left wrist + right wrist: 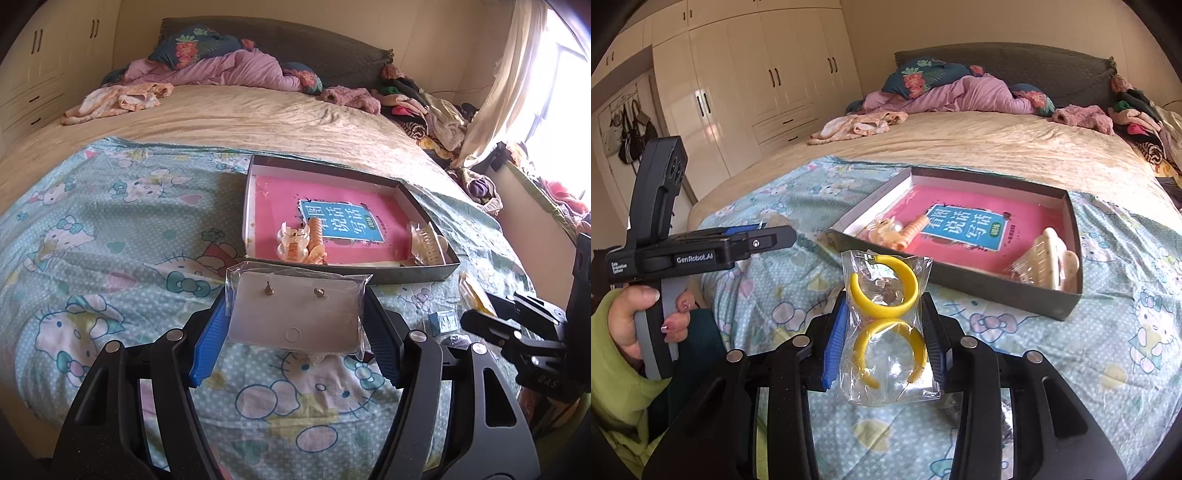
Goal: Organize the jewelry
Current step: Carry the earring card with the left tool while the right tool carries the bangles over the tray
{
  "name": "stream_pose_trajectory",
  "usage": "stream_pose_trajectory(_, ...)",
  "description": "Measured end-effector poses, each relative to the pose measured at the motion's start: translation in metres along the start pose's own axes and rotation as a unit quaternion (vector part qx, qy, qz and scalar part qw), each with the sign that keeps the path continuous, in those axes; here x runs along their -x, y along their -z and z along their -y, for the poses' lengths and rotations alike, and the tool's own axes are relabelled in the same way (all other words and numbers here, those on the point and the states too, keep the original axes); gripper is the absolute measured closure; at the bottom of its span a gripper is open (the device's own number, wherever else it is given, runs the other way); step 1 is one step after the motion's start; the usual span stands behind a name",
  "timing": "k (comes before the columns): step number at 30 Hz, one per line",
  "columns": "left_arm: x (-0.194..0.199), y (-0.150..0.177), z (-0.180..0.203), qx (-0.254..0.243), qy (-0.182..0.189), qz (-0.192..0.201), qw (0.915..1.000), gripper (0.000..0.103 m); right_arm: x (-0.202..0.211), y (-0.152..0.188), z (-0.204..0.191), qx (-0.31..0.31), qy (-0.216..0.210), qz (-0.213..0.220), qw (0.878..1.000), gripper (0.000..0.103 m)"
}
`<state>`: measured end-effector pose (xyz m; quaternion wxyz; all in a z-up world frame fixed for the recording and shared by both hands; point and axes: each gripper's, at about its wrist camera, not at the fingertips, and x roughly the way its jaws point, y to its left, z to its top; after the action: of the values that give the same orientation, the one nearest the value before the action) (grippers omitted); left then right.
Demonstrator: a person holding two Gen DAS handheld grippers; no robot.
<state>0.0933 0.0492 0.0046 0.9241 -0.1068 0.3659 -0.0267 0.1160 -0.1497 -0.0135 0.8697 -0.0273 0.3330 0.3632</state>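
Clear bag of yellow hoop earrings [884,321] pinched upright in right tool [882,332]; bagged stud-earring card [295,314] clamped in left tool [295,325]. Ahead of both: open box [997,291] holding hair clips [295,243].

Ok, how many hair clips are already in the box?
3. Two lie together at the near left of the box: a clear claw clip and an orange clip touching it. A cream claw clip sits in the near right corner. Smaller pieces may be hidden.
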Motion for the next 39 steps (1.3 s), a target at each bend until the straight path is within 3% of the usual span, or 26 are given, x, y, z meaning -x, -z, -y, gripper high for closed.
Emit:
stream_pose_trajectory(25,-0.048,-0.033,0.038,-0.051,0.005,-0.013,0.9986,0.043,0.002,-0.039,0.061,-0.035,0.048,0.055,0.997,0.066)
stream_pose_trajectory(39,-0.092,-0.046,0.048,-0.058,0.020,-0.046,0.9971,0.043,-0.032,-0.065,0.083,-0.037,0.052,0.039,0.997,0.066)
